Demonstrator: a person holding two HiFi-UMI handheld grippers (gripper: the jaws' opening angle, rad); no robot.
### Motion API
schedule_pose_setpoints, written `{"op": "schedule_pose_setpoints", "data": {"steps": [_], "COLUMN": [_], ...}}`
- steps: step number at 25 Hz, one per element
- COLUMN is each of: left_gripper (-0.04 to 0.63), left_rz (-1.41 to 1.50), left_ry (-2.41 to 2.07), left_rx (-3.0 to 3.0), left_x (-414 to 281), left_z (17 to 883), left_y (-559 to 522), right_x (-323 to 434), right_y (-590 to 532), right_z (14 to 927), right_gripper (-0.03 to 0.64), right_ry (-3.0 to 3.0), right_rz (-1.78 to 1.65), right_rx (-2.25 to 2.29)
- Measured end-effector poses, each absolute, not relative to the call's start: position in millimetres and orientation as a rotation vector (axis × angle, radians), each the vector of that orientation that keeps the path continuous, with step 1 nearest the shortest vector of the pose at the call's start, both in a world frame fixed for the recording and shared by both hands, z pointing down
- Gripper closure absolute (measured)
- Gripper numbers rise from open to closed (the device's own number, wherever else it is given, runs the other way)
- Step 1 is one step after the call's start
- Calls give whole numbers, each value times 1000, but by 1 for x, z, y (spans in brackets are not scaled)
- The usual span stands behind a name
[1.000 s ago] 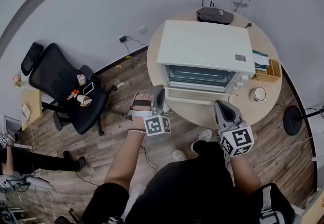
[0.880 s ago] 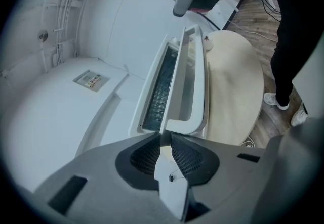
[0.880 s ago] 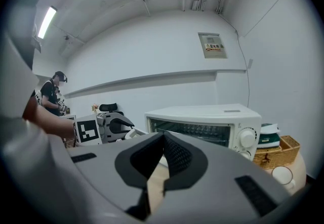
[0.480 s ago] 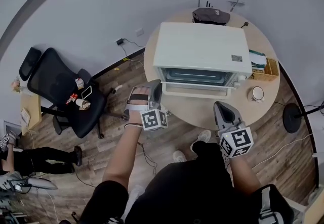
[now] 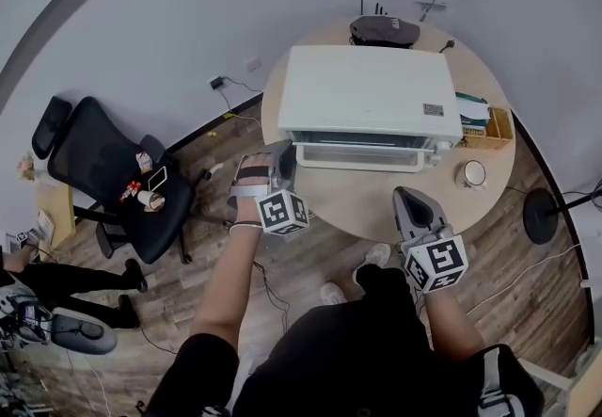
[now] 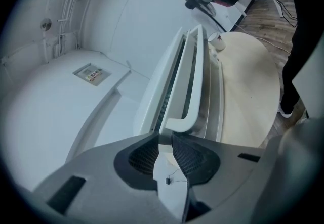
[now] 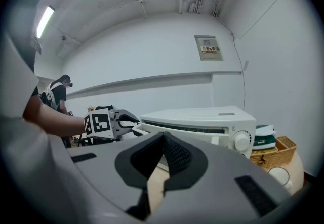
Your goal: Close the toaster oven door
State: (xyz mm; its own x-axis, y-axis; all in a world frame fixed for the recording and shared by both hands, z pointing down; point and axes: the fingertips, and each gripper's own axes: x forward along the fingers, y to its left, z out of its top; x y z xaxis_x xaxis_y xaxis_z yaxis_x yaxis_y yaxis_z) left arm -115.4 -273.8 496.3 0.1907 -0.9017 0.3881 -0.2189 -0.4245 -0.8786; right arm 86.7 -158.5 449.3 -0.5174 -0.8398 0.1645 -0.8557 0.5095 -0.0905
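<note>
A white toaster oven (image 5: pixel 362 90) stands on the round wooden table (image 5: pixel 376 210). Its door (image 5: pixel 362 156) is swung up almost flat against the body; a thin dark slit shows along the door (image 6: pixel 174 74) in the left gripper view. My left gripper (image 5: pixel 280 161) is at the left end of the door handle (image 6: pixel 191 79). Its jaws have just been opening, and the handle's curved end sits between the tips of my left gripper (image 6: pixel 166 137) without a clear squeeze. My right gripper (image 5: pixel 406 194) hovers by the table's front edge, apart from the oven (image 7: pixel 202 119), with nothing between its jaws.
A white mug (image 5: pixel 472 175) and a wicker basket (image 5: pixel 497 126) stand right of the oven, with a dark bag (image 5: pixel 384 29) behind it. A black office chair (image 5: pixel 103 170) is on the floor at left and a fan base (image 5: pixel 541 217) at right.
The oven door has swung up from hanging partly open to nearly upright. My left gripper moved up and toward the oven with it. The right gripper stayed put.
</note>
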Motion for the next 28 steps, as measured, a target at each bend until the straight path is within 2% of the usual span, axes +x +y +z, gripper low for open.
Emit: {"op": "schedule_pose_setpoints", "data": {"steps": [8,10,13,18,28], "left_gripper": [529,520,462,462,588], "left_rz": [-1264,-1237,-1193,-1085,-393], "left_ry": [1080,1122,1185,1308,1703], "left_rx": [-1761,-1745,-1770,-1940,-2742], "left_x": [-115,-116,-116,-116,-120], "left_z": [490,485,482,478,469], "left_y": [-286,-285,-278,-250,-197], "right_x": [81,81,84,81,74], "right_y": [-156,-156,-156,-153,-144], "right_z": [448,447,448,449,443], "right_gripper": [620,618,618,619,619], "right_ry": [-2639,-2639,-2634,-2632,-2641], "right_rz": [241,235,230,226,176], "right_rx": [1472,1469,1465,1453,1415]}}
